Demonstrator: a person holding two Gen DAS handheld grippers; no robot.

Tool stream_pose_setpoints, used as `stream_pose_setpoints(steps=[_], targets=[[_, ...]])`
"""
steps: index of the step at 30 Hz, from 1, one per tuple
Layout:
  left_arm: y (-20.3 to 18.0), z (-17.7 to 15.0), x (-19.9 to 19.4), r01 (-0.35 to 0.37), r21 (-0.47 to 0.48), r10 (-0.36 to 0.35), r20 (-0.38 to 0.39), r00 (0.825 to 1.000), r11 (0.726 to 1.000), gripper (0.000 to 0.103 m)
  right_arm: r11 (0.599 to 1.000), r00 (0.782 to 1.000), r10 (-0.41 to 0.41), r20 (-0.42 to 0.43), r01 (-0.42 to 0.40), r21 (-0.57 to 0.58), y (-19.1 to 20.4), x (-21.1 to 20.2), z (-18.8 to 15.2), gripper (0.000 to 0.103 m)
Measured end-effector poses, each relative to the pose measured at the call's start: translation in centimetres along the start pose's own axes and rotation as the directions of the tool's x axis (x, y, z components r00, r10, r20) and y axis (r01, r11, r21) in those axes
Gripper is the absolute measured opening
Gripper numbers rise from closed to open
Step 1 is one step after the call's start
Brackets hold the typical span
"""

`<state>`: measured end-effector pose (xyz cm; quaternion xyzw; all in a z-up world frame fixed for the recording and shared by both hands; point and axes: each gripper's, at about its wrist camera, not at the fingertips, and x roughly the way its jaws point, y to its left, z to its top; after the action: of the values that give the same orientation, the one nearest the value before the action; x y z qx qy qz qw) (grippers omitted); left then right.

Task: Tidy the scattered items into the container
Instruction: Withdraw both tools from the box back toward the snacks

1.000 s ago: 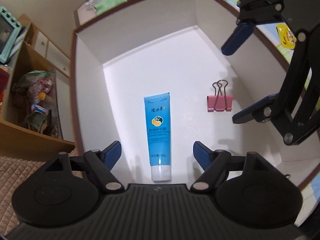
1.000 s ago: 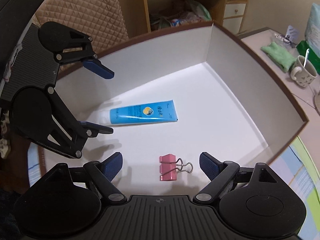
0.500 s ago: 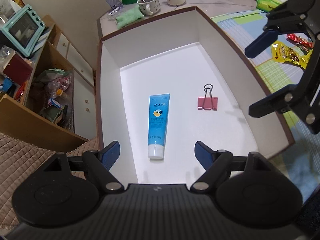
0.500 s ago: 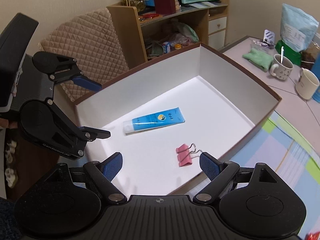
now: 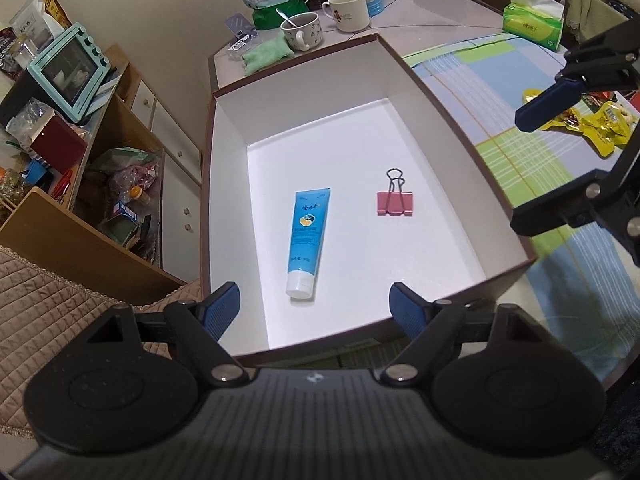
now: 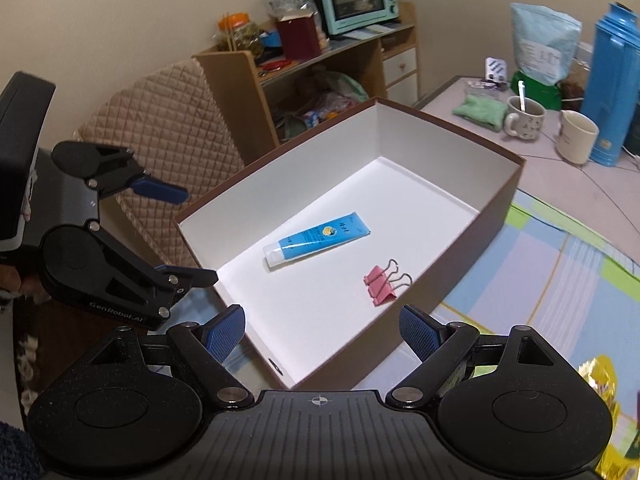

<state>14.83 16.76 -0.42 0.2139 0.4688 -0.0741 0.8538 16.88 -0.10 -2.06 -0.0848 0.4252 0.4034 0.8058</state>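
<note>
A brown box with a white inside stands on the table. On its floor lie a blue tube and a pink binder clip, a little apart. My left gripper hangs open above the box's near edge with nothing in it. My right gripper is open and empty too, above the box's right side. Yellow snack packets lie on the cloth outside the box.
Beyond the box stand two mugs, a green pouch, a blue flask and a tissue pack. A wooden shelf with a mint oven and a quilted chair flank the table.
Both grippers have pulled up and back out of the box, staying open. The tube and clip lie where they were; more of the table has come into view.
</note>
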Motion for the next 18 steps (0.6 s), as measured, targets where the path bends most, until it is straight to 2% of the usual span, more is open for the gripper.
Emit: stream_pose_setpoints(steps=[6, 11, 18], targets=[[-1.5, -0.2, -1.7, -0.013, -0.041, 0.014, 0.017, 1.0, 0.999, 0.079, 1.0, 0.999, 0.004, 0.051, -0.005, 0.026, -0.5, -2.2, -1.4, 0.087], [-2.5, -0.3, -3.0, -0.028, -0.104, 0.03, 0.02, 0.999, 0.994, 0.079, 0.999, 0.996, 0.044, 0.082, -0.045, 0.021, -0.6, -3.8, -2.3, 0.087], [-3.7, -0.1, -4.2, -0.072, -0.177, 0.073, 0.0, 0.997, 0.982, 0.079, 0.996, 0.992, 0.089, 0.09, -0.088, -0.015, -0.8, -5.4, -3.3, 0.087]])
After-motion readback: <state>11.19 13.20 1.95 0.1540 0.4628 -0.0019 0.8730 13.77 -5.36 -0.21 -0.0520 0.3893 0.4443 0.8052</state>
